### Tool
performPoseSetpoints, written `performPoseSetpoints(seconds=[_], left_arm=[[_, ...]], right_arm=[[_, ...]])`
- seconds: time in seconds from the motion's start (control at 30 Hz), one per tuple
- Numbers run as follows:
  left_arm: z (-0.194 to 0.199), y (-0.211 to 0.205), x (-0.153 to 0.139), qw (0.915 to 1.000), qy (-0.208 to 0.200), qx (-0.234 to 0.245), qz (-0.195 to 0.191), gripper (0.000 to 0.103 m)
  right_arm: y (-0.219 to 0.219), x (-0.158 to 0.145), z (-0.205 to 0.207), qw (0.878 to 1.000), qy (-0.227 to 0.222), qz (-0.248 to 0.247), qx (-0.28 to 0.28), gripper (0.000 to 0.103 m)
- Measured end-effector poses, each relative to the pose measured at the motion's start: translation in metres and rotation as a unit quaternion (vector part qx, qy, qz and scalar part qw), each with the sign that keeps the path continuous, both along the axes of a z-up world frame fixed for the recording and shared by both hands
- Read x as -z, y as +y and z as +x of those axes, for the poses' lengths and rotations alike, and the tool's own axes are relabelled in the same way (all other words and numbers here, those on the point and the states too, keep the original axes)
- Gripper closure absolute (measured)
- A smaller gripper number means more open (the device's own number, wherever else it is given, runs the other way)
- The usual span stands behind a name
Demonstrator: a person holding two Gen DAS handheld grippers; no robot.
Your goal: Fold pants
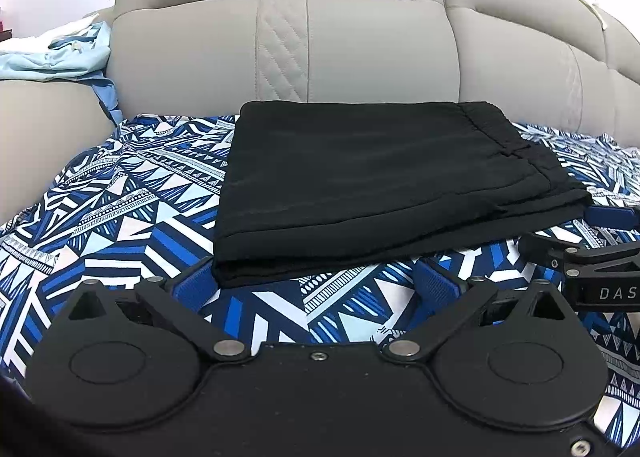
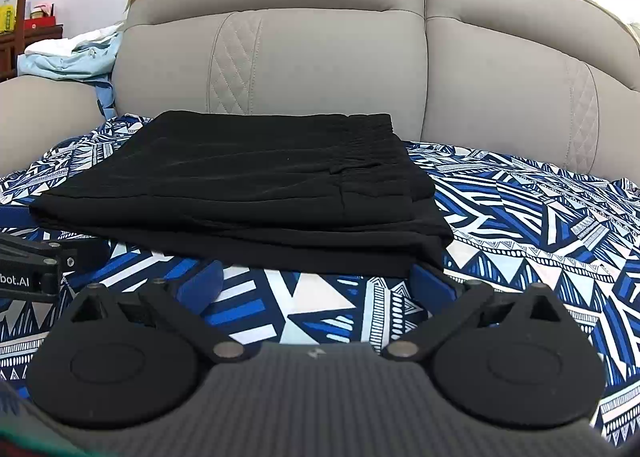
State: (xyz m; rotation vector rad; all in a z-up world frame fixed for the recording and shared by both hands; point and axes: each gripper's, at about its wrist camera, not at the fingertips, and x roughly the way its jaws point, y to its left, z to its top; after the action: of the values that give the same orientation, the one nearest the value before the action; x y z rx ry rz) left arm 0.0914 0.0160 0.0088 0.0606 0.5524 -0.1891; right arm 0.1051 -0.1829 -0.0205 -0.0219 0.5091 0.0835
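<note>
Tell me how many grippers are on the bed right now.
2: left gripper open at the folded black pants' near-left corner; right gripper open at their near-right corner.

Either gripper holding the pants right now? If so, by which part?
Nothing held. Left gripper and right gripper are both open, just short of the folded black pants lying on the patterned sheet.

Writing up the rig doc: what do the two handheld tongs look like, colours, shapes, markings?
Both match: matte black bodies with two round discs, black linkage bars on silver pivot pins, blue fingers. Left tongs have a smooth black plate with a centre screw; their side reads "bot.AI". Right tongs have a ribbed grey plate; their side reads "DAS". No cables or sleeves visible.
</note>
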Motion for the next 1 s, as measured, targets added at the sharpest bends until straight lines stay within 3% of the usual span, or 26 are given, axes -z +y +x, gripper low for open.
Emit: performPoseSetpoints(seconds=[1.0], left_arm=[[-0.0002,-0.0011,0.0001,1.0,0.0,-0.002,0.003,0.0]], right_arm=[[0.0003,-0.0003,0.0,1.0,0.0,0.0,0.0,0.0]])
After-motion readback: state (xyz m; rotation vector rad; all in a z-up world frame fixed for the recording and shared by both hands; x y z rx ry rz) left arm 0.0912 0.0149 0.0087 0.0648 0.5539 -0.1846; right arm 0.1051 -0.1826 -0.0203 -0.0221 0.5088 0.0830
